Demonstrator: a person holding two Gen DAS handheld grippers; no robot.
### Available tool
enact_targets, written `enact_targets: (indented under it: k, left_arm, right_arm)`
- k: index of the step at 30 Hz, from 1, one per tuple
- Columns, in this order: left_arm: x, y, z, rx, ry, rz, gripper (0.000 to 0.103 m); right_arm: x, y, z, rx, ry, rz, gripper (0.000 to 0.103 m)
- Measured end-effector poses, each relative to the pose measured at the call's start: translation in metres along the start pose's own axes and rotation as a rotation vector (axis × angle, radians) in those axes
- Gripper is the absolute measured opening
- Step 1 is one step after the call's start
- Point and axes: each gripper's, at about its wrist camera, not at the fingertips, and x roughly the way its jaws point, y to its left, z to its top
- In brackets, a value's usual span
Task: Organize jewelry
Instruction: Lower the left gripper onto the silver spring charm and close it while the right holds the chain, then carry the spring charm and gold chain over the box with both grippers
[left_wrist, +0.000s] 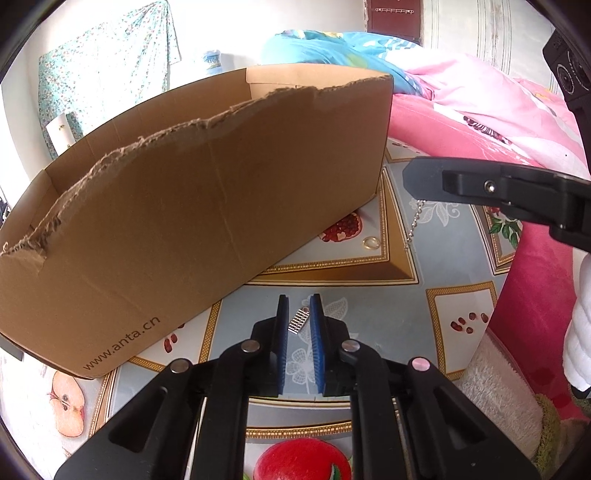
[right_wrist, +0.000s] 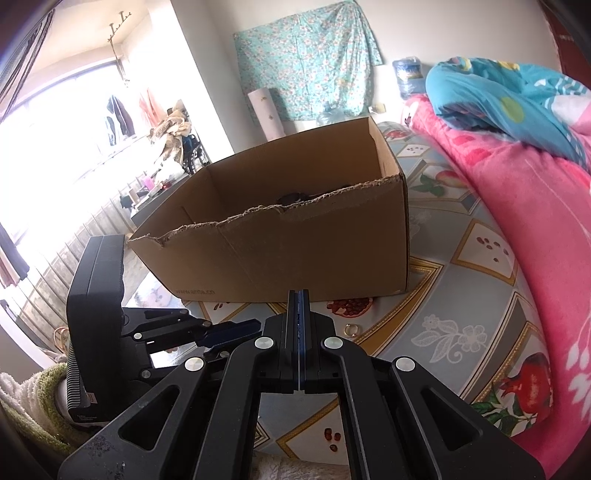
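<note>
While it hangs from the right gripper, chain: dangling above the patterned cloth.
Right gripper: pressed together on the chain.
Left gripper: apart, straddling a small silver clip.
Ring: beside the cardboard box.

box: matt torn cardboard | chain: shiny metal | tablecloth: glossy

One torn-edged cardboard box stands ahead-left of the left gripper. Three jewelry pieces show: one silver bar-shaped piece between that gripper's fingers, one gold ring farther ahead, and one bead chain hanging from the right gripper. Two grippers in all.
</note>
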Motion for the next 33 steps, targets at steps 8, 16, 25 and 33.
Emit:
enact_targets:
  k: [8,16,25,33]
  left_arm:
    - [0.006,0.006,-0.001,-0.008,0.027,-0.012,0.011]
    - [0.007,0.006,0.000,-0.039,0.038,-0.075,0.011]
    - [0.008,-0.011,0.001,0.032,0.039,-0.009,0.005]
    - [0.008,-0.014,0.001,0.039,0.039,0.000,0.004]
  right_arm:
    - [0.003,0.002,0.001,-0.001,0.002,0.006,0.000]
    - [0.005,0.003,0.001,0.000,0.002,0.003,0.000]
    - [0.005,0.003,0.002,-0.002,-0.002,0.005,0.000]
    - [0.004,0.002,0.001,0.001,-0.007,0.005,0.000]
